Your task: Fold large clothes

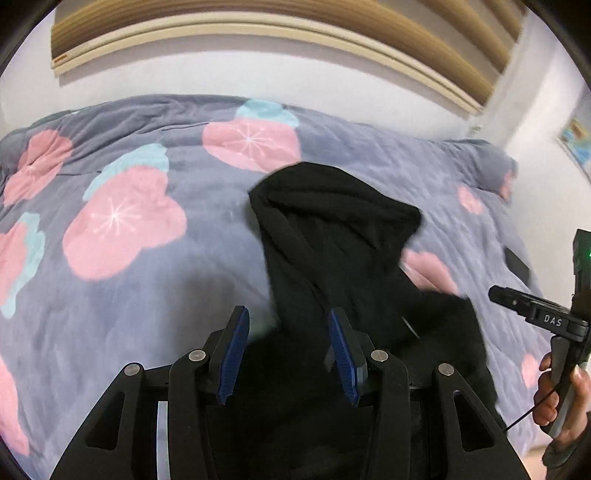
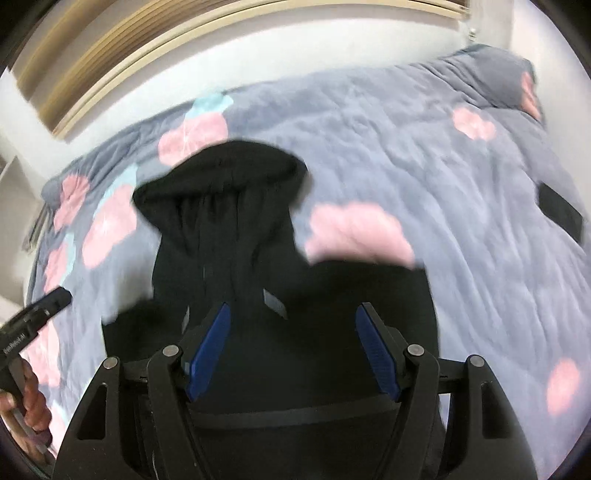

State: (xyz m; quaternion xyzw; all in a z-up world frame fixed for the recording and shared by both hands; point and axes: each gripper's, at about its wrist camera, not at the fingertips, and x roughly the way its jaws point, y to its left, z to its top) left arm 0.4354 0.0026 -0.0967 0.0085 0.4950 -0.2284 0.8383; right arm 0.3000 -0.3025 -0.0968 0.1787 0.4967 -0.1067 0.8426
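Observation:
A black hooded garment [image 1: 332, 240] lies on a bed, its hood pointing toward the far wall; it also shows in the right wrist view [image 2: 229, 221]. My left gripper [image 1: 288, 321] is open, its blue pads apart, hovering over the garment's near left part. My right gripper [image 2: 293, 317] is open wide over the garment's near part, holding nothing. The right gripper's body shows at the right edge of the left wrist view [image 1: 546, 317]; the left gripper shows at the left edge of the right wrist view [image 2: 33, 317]. The garment's lower part is hidden under the grippers.
The bed is covered by a grey-blue quilt [image 1: 147, 258] with pink and teal flowers, also in the right wrist view [image 2: 461, 184]. A flat black object [image 2: 559, 212] lies on the quilt at the right. A white wall and a wooden blind [image 1: 258, 22] stand behind the bed.

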